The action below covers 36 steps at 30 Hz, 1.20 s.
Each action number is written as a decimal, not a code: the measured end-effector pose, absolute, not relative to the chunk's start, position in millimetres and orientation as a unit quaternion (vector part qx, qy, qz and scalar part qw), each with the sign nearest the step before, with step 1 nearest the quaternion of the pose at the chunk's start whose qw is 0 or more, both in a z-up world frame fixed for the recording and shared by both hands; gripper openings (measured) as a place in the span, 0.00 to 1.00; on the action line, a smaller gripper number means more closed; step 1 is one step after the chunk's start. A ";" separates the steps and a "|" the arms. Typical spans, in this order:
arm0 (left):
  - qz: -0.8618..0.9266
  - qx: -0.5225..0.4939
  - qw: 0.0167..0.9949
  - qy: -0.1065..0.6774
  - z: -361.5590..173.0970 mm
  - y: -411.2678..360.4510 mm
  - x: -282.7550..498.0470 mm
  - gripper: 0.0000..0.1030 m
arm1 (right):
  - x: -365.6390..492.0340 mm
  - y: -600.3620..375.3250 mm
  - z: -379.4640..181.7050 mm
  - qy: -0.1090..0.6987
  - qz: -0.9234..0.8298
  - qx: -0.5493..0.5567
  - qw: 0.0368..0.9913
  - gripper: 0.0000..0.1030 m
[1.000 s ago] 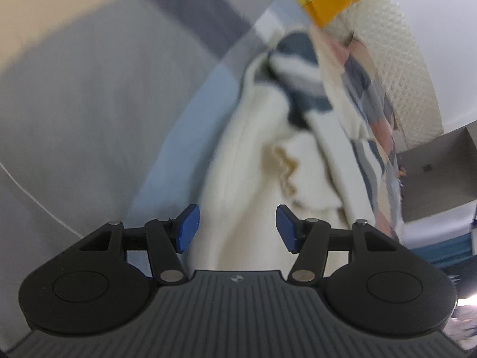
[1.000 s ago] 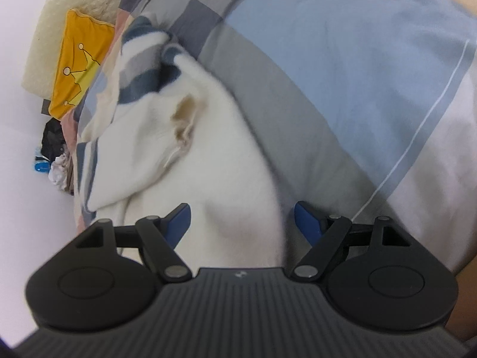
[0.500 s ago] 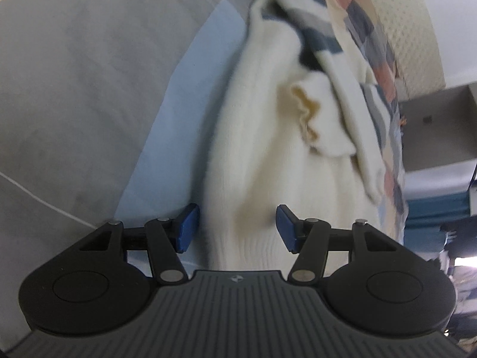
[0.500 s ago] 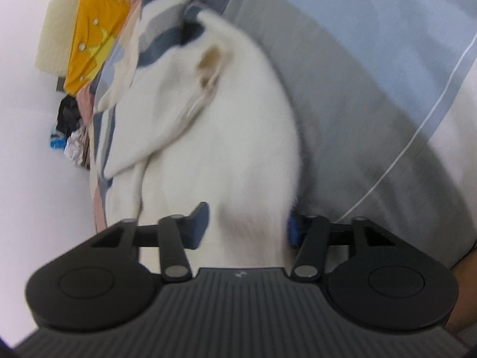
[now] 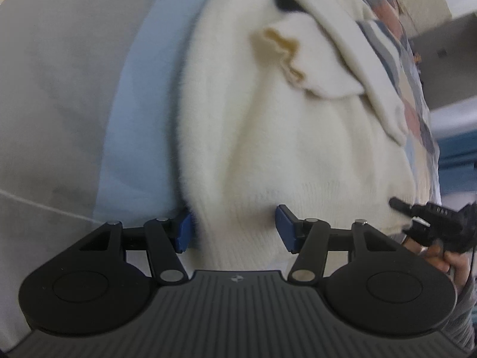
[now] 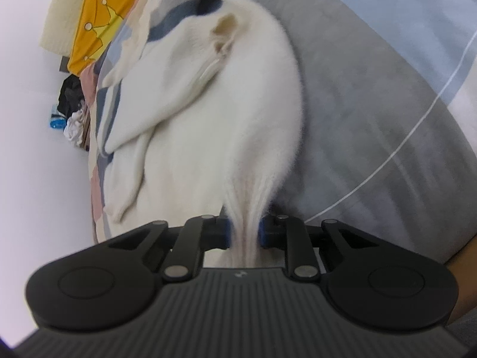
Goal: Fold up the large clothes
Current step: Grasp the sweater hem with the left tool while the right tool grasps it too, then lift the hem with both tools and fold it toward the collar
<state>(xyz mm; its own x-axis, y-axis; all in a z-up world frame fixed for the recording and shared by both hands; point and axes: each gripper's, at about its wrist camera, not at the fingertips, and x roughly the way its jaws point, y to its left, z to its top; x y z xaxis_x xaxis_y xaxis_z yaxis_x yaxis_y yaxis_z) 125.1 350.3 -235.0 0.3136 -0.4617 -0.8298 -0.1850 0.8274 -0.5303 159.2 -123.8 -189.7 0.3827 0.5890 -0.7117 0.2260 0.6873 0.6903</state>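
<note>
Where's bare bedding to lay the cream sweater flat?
Free: grey-blue duvet right of the cream sweater, and its grey panel to the left. Crowded: beyond the sweater, striped blanket and yellow cushion.

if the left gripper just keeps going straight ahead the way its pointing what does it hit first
Most likely the cream sweater: its ribbed hem already sits between the open fingers of the left gripper, so it would meet knit almost at once. Depth is unclear, but nothing else lies in that line.
</note>
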 end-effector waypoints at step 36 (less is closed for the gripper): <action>-0.093 -0.503 0.823 0.247 -64.2 335.1 40.7 0.08 | 154.2 -197.8 -29.1 0.330 0.266 0.431 0.796 0.13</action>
<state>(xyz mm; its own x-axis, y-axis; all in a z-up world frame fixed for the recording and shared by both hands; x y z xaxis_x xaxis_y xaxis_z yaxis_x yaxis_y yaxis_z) 40.7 335.1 -64.2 0.8605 -0.4019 -0.3130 -0.0948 0.4773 -0.8736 154.2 -197.8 -29.1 0.6397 0.7090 -0.2968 -0.1396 0.4869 0.8623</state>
